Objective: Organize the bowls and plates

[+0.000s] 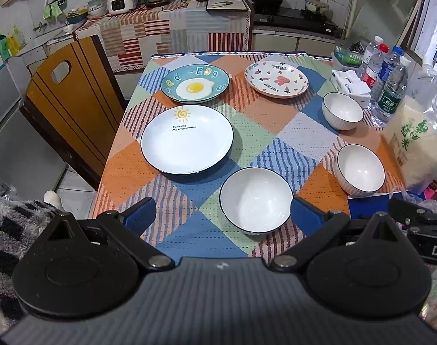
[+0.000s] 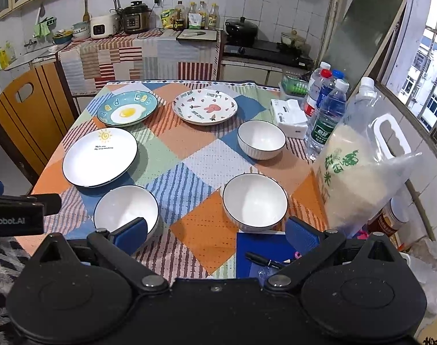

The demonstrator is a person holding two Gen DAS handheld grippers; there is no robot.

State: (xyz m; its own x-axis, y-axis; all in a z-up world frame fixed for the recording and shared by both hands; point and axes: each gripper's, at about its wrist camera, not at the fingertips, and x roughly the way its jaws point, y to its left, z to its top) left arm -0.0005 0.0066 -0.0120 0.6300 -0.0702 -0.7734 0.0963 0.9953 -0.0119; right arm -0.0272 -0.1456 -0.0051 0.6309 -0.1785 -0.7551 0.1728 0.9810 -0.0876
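Left hand-held gripper (image 1: 221,215) hovers low at the near edge of the worktop (image 1: 255,120), jaws spread wide, nothing held; right hand-held gripper (image 2: 217,230) the same, wide open and empty

Landmark: sun plate (image 1: 186,139), white with dark rim
- egg plate (image 1: 194,83) just behind it, nearly touching
- bear plate (image 1: 276,79) behind and to its right, apart
- nearest bowl (image 1: 255,199) just in front and to its right, sitting between the left gripper's fingers (image 1: 139,211) but not gripped
- second bowl (image 2: 255,202) further right of the sun plate, ahead of the right gripper
- third bowl (image 2: 261,139) right of the sun plate, towards the back
- nothing stacked yet; task looks unstarted

Risks, as judged:
- glazed rims are smooth, so a shallow pinch could let a bowl slip or tip
- rice bag (image 2: 359,169) and water bottles (image 2: 329,115) crowd the side far right of the sun plate; a wide swing with a bowl could knock them
- cloth may drag if a plate is slid rather than lifted
- nested bowls set down off-centre could chip
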